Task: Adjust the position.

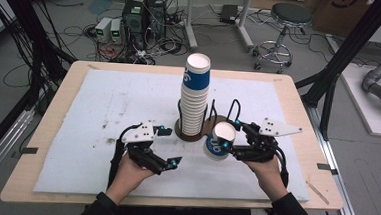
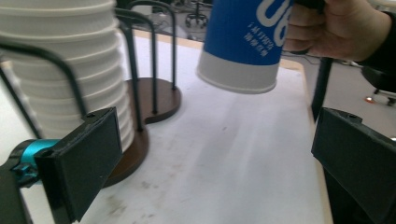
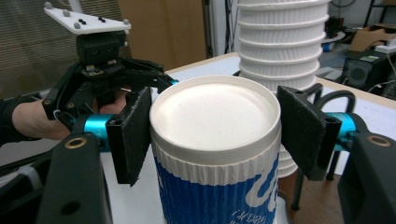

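Note:
A tall stack of white paper cups [image 1: 194,95] with a blue-printed cup on top stands in a black wire holder on a brown base [image 1: 183,133] at the table's middle. My right gripper [image 1: 229,138] is shut on a single blue and white paper cup [image 1: 219,142], tilted and held above the mat just right of the holder. In the right gripper view both pads press on the cup [image 3: 215,116] below its rim. My left gripper [image 1: 169,146] stands open and empty left of that cup. From the left gripper view the cup [image 2: 243,42] hangs ahead, beyond the open left gripper [image 2: 219,163].
A white mat [image 1: 103,107] covers most of the wooden table [image 1: 59,97]. The holder's wire loops [image 2: 152,56] rise beside the stack [image 2: 70,70]. Past the far edge are a stool [image 1: 286,23], computers and cables on the floor. Black frame posts stand at both sides.

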The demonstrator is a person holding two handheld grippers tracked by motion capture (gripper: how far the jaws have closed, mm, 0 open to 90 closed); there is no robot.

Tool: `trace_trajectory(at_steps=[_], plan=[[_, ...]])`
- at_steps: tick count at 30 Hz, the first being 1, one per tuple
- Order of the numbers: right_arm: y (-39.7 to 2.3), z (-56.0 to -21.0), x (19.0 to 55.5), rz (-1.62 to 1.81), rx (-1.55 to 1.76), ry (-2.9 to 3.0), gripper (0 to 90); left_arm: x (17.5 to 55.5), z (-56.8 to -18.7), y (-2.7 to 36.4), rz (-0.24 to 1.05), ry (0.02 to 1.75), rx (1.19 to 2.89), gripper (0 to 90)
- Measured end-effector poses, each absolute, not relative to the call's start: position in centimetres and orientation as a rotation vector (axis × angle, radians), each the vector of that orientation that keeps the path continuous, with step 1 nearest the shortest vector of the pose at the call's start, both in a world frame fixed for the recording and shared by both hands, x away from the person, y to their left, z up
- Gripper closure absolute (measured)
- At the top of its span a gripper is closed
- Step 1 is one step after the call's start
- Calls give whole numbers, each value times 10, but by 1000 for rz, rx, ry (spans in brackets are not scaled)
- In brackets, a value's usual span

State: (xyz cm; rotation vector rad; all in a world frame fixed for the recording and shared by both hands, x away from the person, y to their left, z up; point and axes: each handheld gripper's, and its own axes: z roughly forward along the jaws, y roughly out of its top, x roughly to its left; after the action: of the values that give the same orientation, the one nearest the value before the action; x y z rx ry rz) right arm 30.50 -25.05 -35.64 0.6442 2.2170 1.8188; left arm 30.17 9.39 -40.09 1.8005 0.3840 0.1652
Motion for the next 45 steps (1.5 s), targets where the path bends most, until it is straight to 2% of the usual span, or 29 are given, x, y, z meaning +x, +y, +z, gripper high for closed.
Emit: trace_trajectory(at_steps=[9, 24, 30, 34, 43, 45], plan=[[-238, -358, 303, 1852, 602, 2276, 311, 299, -404, 67, 99, 301, 1828, 17], [-217, -364, 297, 1897, 548, 2356, 311, 303, -415, 35, 17, 277, 1810, 17], [-213, -365, 296, 1912, 546, 2365, 311, 307, -419, 28, 1, 285, 1863, 18], [-212, -365, 296, 1919, 546, 2367, 311, 307, -419, 31, -6, 274, 1868, 139], [-215, -363, 297, 1919, 532, 2381, 306, 309, -412, 37, -9, 265, 1895, 189], [-215, -360, 298, 1883, 533, 2393, 263, 309, -410, 37, -21, 264, 1910, 191]])
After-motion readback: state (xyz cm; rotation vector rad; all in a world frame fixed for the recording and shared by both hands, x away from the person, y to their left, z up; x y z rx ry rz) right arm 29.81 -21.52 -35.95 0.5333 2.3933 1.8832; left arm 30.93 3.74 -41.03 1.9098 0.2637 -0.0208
